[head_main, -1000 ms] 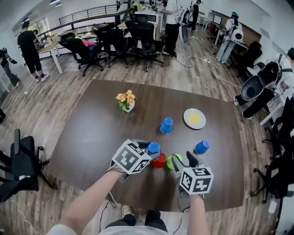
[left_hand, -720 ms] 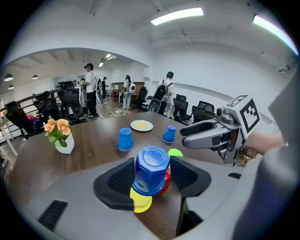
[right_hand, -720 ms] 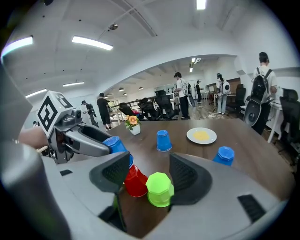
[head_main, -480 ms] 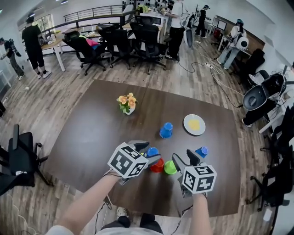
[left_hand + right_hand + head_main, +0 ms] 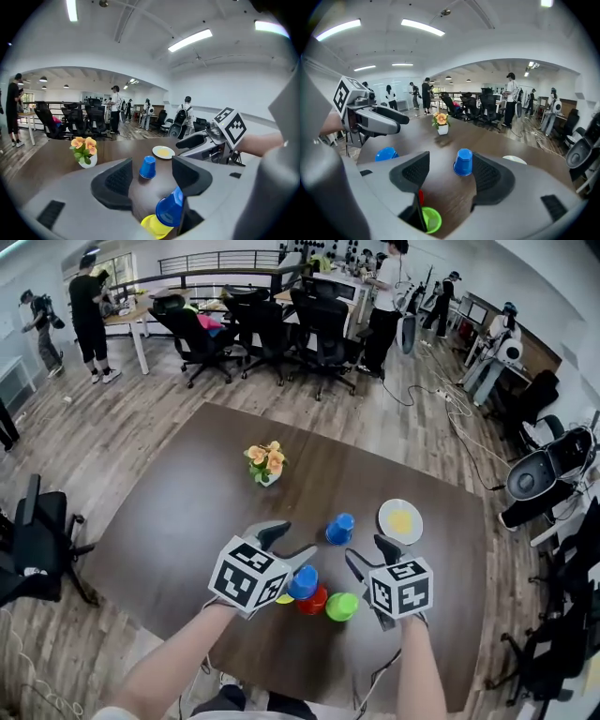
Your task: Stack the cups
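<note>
Markers of black and white squares cover the left cube (image 5: 248,577) and the right cube (image 5: 401,587).

The left claw (image 5: 284,545) stands wide. Its jaws have just been opening and then easing in a little, and nothing is pressed between them. A second ago it had a blue cup at its tips beside the red one. Now that tilted blue cup (image 5: 303,582) lies free, leaning on the red cup (image 5: 315,601). In the left gripper view the yellow cup (image 5: 154,226) lies just under its rim, close by the claw's right jaw. Whether the cup is nested in either I cannot tell.

The right claw (image 5: 372,557) has its jaws apart and empty, as before. The green cup (image 5: 341,607) stands mouth up just near and left of it, beside the red cup. The far blue cup (image 5: 339,528) stands upside down and alone, and shows through the gap of each claw. The blue cup seen earlier to the right of the right claw no longer shows in the head view.

The cluster sits close to the near edge of the table (image 5: 187,512). Bare tabletop opens wide to the left and far. The plate (image 5: 400,520) lies just beyond the right claw, and the flower pot (image 5: 267,463) stands well apart on the far side.
</note>
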`<state>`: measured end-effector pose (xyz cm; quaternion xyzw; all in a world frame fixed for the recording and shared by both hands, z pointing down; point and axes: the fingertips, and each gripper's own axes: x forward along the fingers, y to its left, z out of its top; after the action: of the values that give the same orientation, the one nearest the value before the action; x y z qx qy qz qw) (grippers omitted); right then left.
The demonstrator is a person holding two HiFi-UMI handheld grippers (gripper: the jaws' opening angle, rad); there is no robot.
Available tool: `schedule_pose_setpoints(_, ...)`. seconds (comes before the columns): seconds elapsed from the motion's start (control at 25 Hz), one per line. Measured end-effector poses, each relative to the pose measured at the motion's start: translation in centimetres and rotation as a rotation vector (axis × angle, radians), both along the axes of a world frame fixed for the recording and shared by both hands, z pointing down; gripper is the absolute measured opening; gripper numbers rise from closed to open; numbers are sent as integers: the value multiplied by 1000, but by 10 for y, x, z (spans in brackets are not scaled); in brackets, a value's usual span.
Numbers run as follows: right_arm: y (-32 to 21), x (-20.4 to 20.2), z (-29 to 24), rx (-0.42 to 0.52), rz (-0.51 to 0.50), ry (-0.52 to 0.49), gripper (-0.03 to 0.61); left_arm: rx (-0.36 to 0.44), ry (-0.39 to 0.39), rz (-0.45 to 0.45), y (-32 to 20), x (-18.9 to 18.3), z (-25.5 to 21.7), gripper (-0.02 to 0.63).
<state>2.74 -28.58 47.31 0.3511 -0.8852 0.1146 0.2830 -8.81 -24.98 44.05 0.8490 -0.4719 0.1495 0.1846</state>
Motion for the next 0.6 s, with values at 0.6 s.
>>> schedule_pose_setpoints(0.6, -80, -33, 78, -79, -99, 52, 272, -56, -52, -198, -18, -40, 32, 233)
